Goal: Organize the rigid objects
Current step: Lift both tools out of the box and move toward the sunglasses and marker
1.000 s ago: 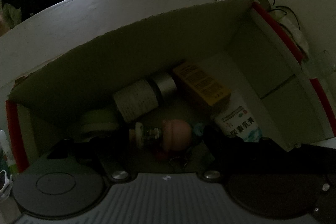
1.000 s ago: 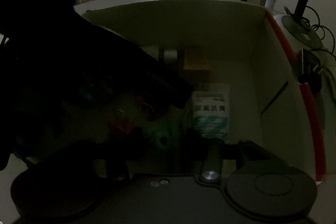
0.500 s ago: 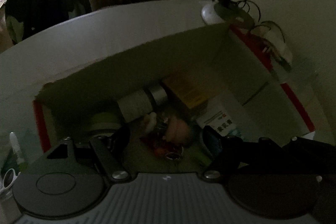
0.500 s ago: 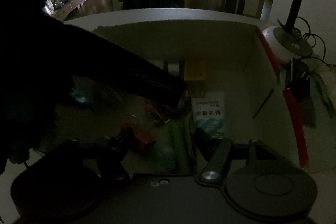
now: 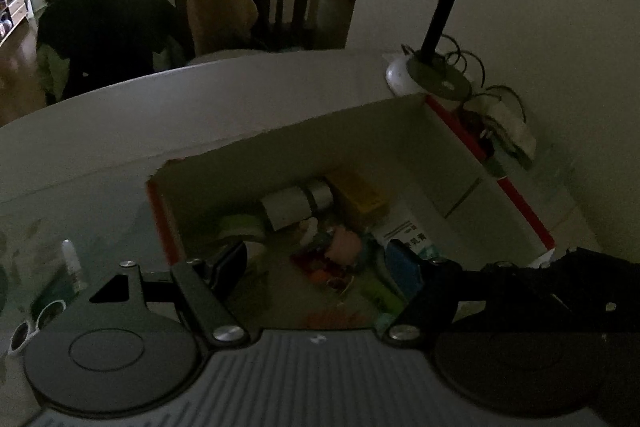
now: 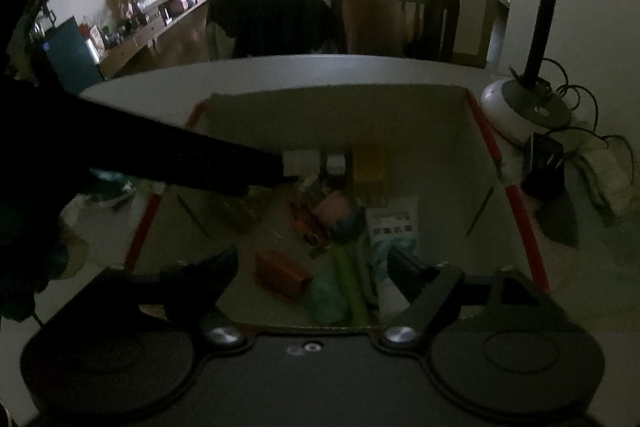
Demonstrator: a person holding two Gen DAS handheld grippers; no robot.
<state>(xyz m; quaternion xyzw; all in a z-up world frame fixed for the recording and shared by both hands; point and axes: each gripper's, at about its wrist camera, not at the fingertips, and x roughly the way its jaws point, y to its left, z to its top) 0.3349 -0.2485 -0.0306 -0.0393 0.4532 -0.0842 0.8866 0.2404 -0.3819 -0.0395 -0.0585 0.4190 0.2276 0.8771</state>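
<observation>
An open cardboard box (image 5: 304, 143) with red taped edges holds the sorted items. Inside lie a white bottle with a silver cap (image 5: 294, 207), a yellow carton (image 5: 360, 199), a white-and-blue carton (image 6: 392, 227), a pink object (image 6: 332, 207), a small orange box (image 6: 282, 273) and a green tube (image 6: 352, 275). My left gripper (image 5: 320, 267) hovers open above the box with nothing between its fingers. My right gripper (image 6: 312, 263) hangs over the near side of the box. Its jaws are opening and grip nothing; the green tube lies on the box floor below them.
A lamp base (image 5: 432, 79) with cables and a power strip (image 5: 512, 131) stands beyond the box's right wall. A small dropper bottle (image 5: 72, 263) and white scissor handles (image 5: 32, 323) lie left of the box. Chairs (image 6: 272, 19) stand behind the table. The left gripper's dark body (image 6: 160, 155) crosses the right view.
Both grippers have risen and drawn back from the box, so more of the table and room shows. The right jaws have spread wider. The box contents have stayed in place.
</observation>
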